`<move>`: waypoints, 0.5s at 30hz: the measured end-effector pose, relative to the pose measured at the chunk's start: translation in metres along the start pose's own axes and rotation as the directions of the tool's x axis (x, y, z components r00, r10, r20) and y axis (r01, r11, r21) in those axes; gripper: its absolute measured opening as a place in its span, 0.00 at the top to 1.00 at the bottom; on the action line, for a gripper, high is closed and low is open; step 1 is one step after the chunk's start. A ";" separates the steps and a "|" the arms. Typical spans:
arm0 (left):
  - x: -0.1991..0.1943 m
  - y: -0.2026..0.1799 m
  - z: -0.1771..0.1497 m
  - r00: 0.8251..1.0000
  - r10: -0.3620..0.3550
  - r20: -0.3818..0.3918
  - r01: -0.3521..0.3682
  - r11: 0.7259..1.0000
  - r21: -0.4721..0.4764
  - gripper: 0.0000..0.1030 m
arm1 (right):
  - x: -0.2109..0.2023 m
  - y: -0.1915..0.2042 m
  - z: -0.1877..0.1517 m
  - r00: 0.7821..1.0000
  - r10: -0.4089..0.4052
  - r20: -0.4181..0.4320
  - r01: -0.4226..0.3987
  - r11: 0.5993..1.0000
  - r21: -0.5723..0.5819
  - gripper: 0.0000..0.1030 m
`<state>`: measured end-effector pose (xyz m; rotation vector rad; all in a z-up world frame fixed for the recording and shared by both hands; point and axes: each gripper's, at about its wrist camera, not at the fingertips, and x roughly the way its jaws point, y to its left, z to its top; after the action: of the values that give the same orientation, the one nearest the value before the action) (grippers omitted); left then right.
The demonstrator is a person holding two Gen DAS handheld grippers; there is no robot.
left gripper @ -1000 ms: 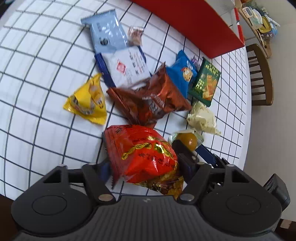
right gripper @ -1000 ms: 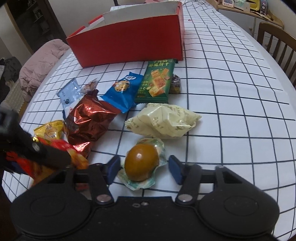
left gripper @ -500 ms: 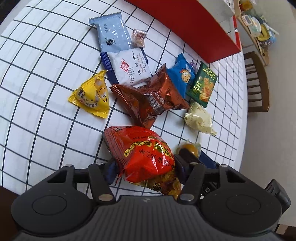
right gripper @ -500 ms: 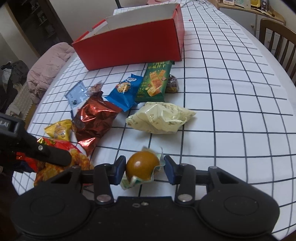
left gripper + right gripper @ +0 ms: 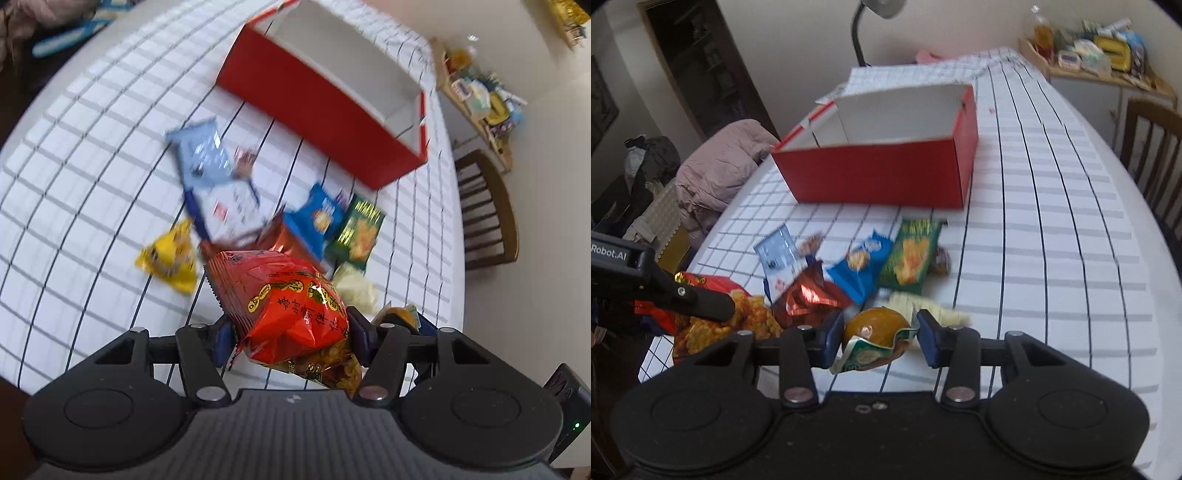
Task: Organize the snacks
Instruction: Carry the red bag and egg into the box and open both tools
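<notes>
Lying between tongs and red box (image 5: 879,177), green packet (image 5: 910,256), blue packet (image 5: 858,267)

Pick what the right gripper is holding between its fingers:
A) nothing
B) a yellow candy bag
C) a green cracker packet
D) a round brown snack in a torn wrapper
D: the right gripper is shut on the round brown snack, lifted off the checked tablecloth.

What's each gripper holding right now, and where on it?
The left gripper pinches the red snack bag across its lower half, near the clear end. The right gripper clamps the round brown snack by its sides, wrapper hanging below.
</notes>
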<state>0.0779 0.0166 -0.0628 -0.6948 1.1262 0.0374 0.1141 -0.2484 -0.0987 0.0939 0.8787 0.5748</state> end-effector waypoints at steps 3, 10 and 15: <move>-0.007 -0.010 0.006 0.999 0.006 0.052 -0.008 1.000 0.024 0.42 | -0.002 -0.001 0.014 1.000 0.015 0.021 -0.015 1.000 -0.020 0.60; -0.022 -0.031 0.027 0.992 0.008 0.129 -0.018 0.997 0.074 0.42 | -0.005 -0.003 0.048 0.997 0.037 0.061 -0.034 0.998 -0.044 0.60; -0.026 -0.042 0.057 0.986 0.006 0.168 -0.026 0.992 0.121 0.42 | -0.001 -0.003 0.076 0.995 0.045 0.091 -0.041 0.998 -0.037 0.60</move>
<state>0.1275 0.0213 -0.0068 -0.5620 0.9647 0.0391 0.1722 -0.2398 -0.0503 0.1070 0.7785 0.6212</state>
